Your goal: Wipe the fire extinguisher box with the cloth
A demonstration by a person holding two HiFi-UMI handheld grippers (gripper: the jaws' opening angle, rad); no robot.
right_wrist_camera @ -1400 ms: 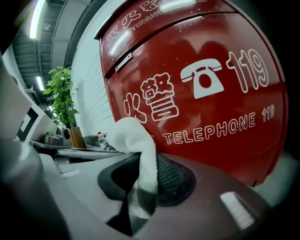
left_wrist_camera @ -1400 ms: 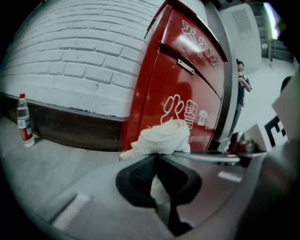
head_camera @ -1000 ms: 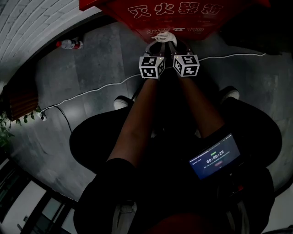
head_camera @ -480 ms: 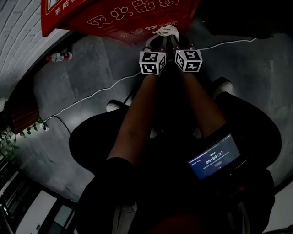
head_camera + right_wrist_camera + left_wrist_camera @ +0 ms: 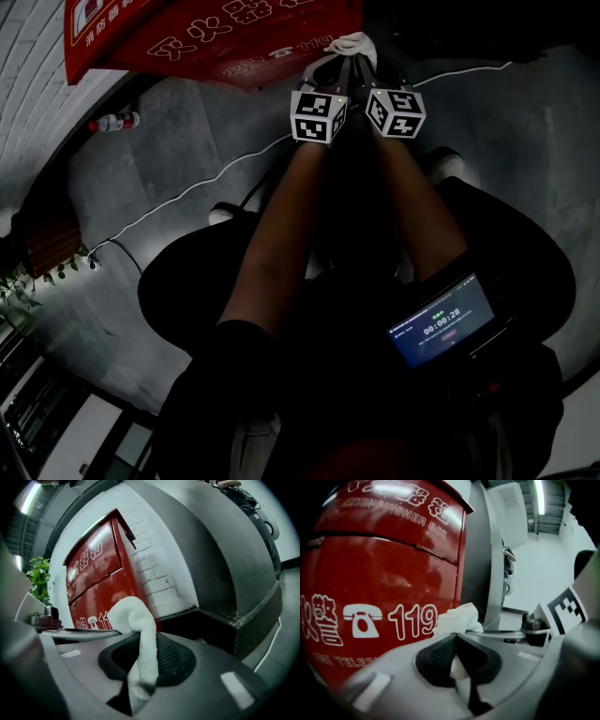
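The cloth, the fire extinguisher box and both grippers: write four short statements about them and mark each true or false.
1. The left gripper is shut on the white cloth. True.
2. The right gripper is open and empty. False: it too is shut on the cloth.
3. The fire extinguisher box is red and bears "119" in white. True.
4. A bottle stands on top of the box. False: the bottle lies on the floor near the wall.
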